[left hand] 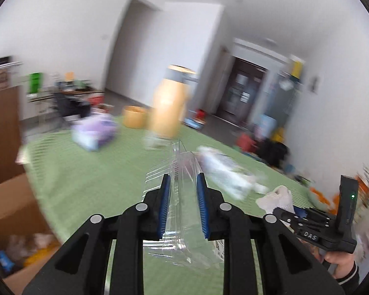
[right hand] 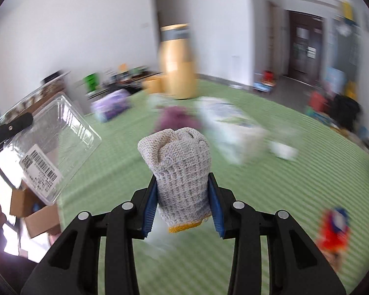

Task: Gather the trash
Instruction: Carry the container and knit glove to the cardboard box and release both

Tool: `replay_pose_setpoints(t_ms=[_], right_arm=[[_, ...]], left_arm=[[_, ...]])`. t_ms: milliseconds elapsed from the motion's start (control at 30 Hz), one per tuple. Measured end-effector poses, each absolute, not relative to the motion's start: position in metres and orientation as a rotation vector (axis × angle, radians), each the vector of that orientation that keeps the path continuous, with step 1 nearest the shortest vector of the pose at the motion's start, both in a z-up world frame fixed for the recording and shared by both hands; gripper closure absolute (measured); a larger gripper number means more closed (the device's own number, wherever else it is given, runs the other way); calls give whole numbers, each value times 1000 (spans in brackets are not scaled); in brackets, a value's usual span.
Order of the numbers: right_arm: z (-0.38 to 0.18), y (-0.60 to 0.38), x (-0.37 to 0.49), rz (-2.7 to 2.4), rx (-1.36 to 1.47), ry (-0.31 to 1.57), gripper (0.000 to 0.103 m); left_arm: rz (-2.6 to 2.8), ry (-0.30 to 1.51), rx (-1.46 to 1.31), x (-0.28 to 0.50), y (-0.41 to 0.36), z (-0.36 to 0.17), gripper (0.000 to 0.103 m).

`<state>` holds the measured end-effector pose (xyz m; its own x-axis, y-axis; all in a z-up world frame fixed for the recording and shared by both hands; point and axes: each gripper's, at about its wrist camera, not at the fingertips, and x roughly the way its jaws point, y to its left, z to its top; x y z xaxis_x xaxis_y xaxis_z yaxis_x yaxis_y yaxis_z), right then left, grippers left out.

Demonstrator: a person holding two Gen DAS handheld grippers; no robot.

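The left gripper (left hand: 183, 204) has its jaws clamped on a clear plastic clamshell (left hand: 184, 221); only the right wrist view shows its barcode label (right hand: 40, 169). The right gripper (right hand: 183, 206) pinches a knitted glove (right hand: 179, 167), "DAS" (left hand: 310, 234) printed on its body, above the green mat (right hand: 258, 196).

— Home or office?
— Lived-in room, likely a home: green striped mat (right hand: 233, 172) across the floor, white walls, dark door (right hand: 305, 41) at the back.
— Anything else?
— Cluttered desk (left hand: 69, 91) by the wall, cardboard box (left hand: 9, 209) at the mat's edge, bags and toys strewn about. Much blurred.
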<state>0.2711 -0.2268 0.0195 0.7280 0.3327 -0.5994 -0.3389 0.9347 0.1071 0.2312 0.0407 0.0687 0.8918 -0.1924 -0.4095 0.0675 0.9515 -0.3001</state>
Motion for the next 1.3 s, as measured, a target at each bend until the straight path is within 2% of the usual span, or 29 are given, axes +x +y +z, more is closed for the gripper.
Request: replay_pose_setpoints(t_ms=[267, 400, 567, 733, 767, 800, 867, 967, 1133, 1233, 1300], right_arm=[[4, 4, 298, 755, -155, 702, 65], [-25, 110, 304, 935, -207, 797, 65], [-64, 196, 304, 989, -326, 883, 65], [-88, 229, 312, 974, -395, 918, 64], [-93, 235, 316, 960, -409, 928, 63], [-97, 237, 317, 955, -412, 932, 63], [-104, 242, 320, 944, -419, 929, 61], [-113, 255, 328, 904, -441, 906, 46], [-103, 249, 335, 889, -399, 887, 43], [-93, 238, 338, 876, -355, 878, 43], [-87, 232, 339, 864, -343, 864, 44]], left_arm=[[232, 494, -391, 175, 232, 23, 84], [332, 554, -422, 159, 291, -12, 84], [397, 646, -497, 169, 347, -63, 84], [375, 678, -518, 179, 370, -86, 84], [372, 680, -517, 183, 373, -88, 87], [366, 686, -518, 187, 373, -90, 97], [371, 694, -513, 193, 374, -91, 96], [353, 707, -506, 203, 374, -99, 96], [317, 734, -497, 218, 368, -108, 96], [267, 740, -476, 235, 360, -112, 94], [247, 761, -462, 247, 357, -116, 78]])
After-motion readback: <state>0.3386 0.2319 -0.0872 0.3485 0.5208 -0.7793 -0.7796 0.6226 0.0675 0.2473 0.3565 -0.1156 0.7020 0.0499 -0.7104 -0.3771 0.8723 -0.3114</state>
